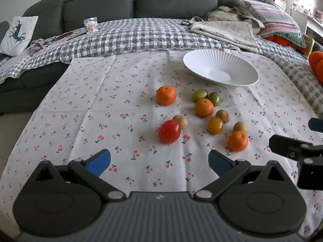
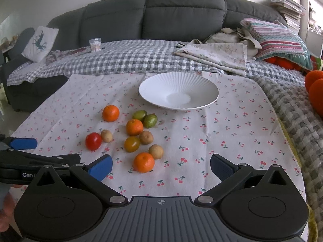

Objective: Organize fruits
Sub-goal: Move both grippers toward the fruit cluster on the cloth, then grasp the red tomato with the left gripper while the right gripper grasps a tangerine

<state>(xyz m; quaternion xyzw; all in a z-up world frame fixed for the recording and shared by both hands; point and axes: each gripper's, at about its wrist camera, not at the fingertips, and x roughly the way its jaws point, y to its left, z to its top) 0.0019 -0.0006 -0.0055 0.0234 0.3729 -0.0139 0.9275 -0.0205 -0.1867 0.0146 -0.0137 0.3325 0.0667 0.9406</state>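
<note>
Loose fruit lies on a cherry-print cloth [image 1: 101, 104]: three oranges, the nearest [image 1: 238, 141] [image 2: 144, 162], a red tomato [image 1: 169, 134] [image 2: 93, 141], a yellow-orange tomato [image 1: 215, 125] [image 2: 132, 144], two green fruits [image 1: 199, 95] [image 2: 150, 120] and small brown fruits [image 1: 240, 127] [image 2: 155, 151]. A white ribbed bowl [image 1: 201, 60] [image 2: 157, 82] stands empty behind them. My left gripper [image 1: 159, 162] is open and empty, just short of the red tomato. My right gripper [image 2: 161, 167] is open and empty, just right of the nearest orange.
A grey sofa [image 2: 181, 14] with a checked blanket [image 2: 131, 58], folded cloths [image 2: 218, 56] and cushions [image 2: 278, 38] lies behind the cloth. Orange plush items [image 2: 315, 88] sit at the right edge. A small clear container [image 1: 90, 25] stands on the blanket.
</note>
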